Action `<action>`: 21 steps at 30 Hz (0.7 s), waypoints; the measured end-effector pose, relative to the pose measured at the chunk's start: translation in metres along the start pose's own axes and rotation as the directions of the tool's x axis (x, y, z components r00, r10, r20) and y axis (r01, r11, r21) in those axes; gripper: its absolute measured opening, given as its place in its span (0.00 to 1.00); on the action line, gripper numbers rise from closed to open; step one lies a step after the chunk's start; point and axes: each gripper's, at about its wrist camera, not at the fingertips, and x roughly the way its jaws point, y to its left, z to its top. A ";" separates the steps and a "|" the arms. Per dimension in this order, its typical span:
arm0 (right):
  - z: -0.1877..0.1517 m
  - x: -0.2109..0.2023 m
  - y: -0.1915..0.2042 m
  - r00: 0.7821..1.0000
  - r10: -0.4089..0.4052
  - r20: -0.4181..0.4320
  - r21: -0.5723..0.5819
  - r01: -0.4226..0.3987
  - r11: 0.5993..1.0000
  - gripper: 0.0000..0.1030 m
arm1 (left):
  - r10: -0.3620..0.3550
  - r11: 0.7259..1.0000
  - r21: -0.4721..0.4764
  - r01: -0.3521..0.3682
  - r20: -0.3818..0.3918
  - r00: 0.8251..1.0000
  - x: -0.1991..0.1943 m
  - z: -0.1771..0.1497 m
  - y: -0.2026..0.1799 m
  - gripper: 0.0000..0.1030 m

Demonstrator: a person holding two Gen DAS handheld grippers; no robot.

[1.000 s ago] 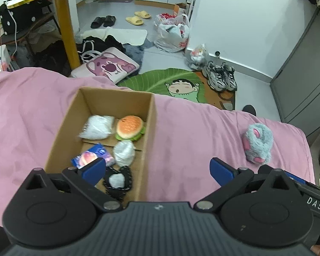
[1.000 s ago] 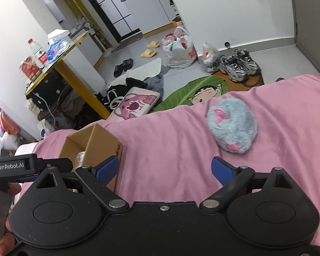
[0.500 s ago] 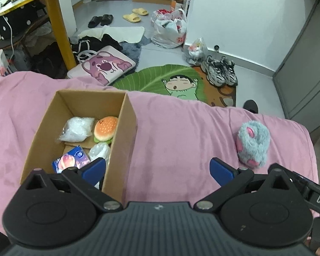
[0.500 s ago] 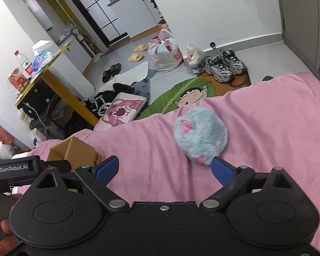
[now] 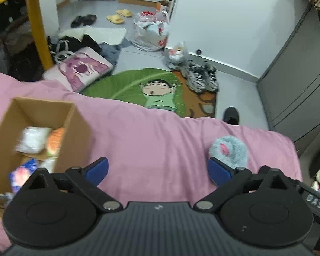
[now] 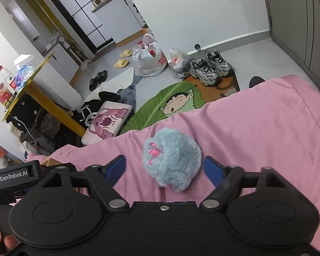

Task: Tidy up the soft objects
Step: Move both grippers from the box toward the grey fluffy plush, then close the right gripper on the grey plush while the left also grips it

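Observation:
A grey-blue fluffy plush [image 6: 172,159] with pink marks lies on the pink bedspread [image 6: 256,132]. My right gripper [image 6: 165,168] is open, its blue pads on either side of the plush, not touching it. In the left wrist view the plush [image 5: 228,149] sits at the right, by that gripper's right pad. My left gripper [image 5: 157,169] is open and empty above the bedspread. A cardboard box [image 5: 74,132] at the left holds several soft items, among them a burger toy [image 5: 54,141] and a white bag [image 5: 33,141].
The bed ends just beyond the plush; past it the floor holds a green cartoon rug [image 5: 138,85], sneakers [image 5: 199,76], plastic bags [image 5: 152,33] and a pink cushion [image 5: 83,69]. A grey cabinet [image 5: 298,85] stands at the right. A yellow table leg [image 5: 38,29] is at the left.
Both grippers have moved right. The box has slid to the left edge of the left wrist view. The right gripper has come down over the plush, which now lies between its pads.

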 end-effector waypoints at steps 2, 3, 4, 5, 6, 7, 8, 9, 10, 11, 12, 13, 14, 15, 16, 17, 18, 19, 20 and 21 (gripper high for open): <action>0.004 0.008 -0.003 1.000 -0.004 -0.016 -0.002 0.004 1.000 0.63 | -0.006 1.000 0.002 0.006 -0.002 1.000 0.008 0.001 -0.004 0.87; 0.005 0.011 -0.004 1.000 -0.008 -0.022 -0.003 0.008 1.000 0.61 | -0.014 1.000 0.001 0.014 -0.008 1.000 0.013 0.003 -0.007 0.84; 0.007 0.015 -0.005 1.000 -0.010 -0.029 -0.004 0.010 1.000 0.58 | -0.025 1.000 -0.003 0.025 -0.016 1.000 0.017 0.004 -0.008 0.80; 0.008 0.018 -0.005 0.999 -0.009 -0.037 -0.006 0.009 1.000 0.57 | -0.038 0.999 -0.007 0.038 -0.023 0.999 0.021 0.005 -0.010 0.75; 0.009 0.021 -0.005 0.999 -0.010 -0.045 -0.009 0.010 1.000 0.55 | -0.051 0.999 -0.009 0.051 -0.033 0.998 0.027 0.007 -0.012 0.72; 0.010 0.024 -0.005 0.999 -0.013 -0.052 -0.013 0.012 1.000 0.54 | -0.061 0.998 -0.008 0.060 -0.042 0.997 0.031 0.008 -0.014 0.68; 0.011 0.027 -0.006 0.998 -0.016 -0.061 -0.017 0.015 1.000 0.53 | -0.066 0.998 -0.005 0.065 -0.049 0.997 0.035 0.008 -0.016 0.65; 0.011 0.031 -0.005 0.997 -0.018 -0.070 -0.018 0.017 1.000 0.51 | -0.069 0.998 -0.002 0.069 -0.055 0.996 0.039 0.008 -0.018 0.64; 0.011 0.034 -0.004 0.997 -0.019 -0.080 -0.019 0.017 1.000 0.49 | -0.075 0.997 -0.002 0.075 -0.059 0.995 0.043 0.009 -0.021 0.61; 0.011 0.038 -0.004 0.996 -0.018 -0.090 -0.019 0.017 1.000 0.49 | -0.081 0.997 -0.003 0.081 -0.064 0.995 0.046 0.009 -0.023 0.58; 0.011 0.042 -0.004 0.995 -0.017 -0.100 -0.018 0.016 1.000 0.48 | -0.090 0.996 -0.001 0.091 -0.071 0.993 0.050 0.009 -0.025 0.56; 0.010 0.045 -0.003 0.994 -0.017 -0.110 -0.020 0.015 1.000 0.48 | -0.100 0.995 0.002 0.101 -0.079 0.992 0.055 0.010 -0.028 0.53; 0.010 0.048 -0.004 0.993 -0.017 -0.121 -0.023 0.015 1.000 0.48 | -0.106 0.994 0.003 0.107 -0.085 0.991 0.058 0.011 -0.030 0.51; 0.010 0.052 -0.004 0.991 -0.021 -0.133 -0.023 0.018 1.000 0.42 | -0.113 0.993 0.003 0.114 -0.091 0.989 0.062 0.011 -0.032 0.50; 0.009 0.054 -0.005 0.989 -0.021 -0.143 -0.019 0.019 1.000 0.34 | -0.123 0.992 0.002 0.124 -0.098 0.988 0.065 0.012 -0.034 0.47; 0.009 0.056 -0.005 0.988 -0.018 -0.152 -0.014 0.016 1.000 0.32 | -0.133 0.991 -0.001 0.133 -0.104 0.986 0.068 0.012 -0.035 0.45; 0.010 0.057 -0.006 0.987 -0.017 -0.157 -0.010 0.016 1.000 0.31 | -0.141 0.990 -0.003 0.141 -0.112 0.984 0.072 0.012 -0.037 0.45; 0.009 0.057 -0.007 0.988 -0.020 -0.155 -0.008 0.019 1.000 0.29 | -0.142 0.990 -0.002 0.143 -0.118 0.983 0.075 0.012 -0.038 0.43; 0.009 0.057 -0.008 0.988 -0.022 -0.156 -0.006 0.021 1.000 0.28 | -0.144 0.989 0.000 0.145 -0.124 0.982 0.077 0.011 -0.041 0.42; 0.009 0.057 -0.010 0.987 -0.022 -0.158 -0.003 0.022 1.000 0.27 | -0.150 0.989 -0.002 0.151 -0.128 0.980 0.079 0.010 -0.042 0.42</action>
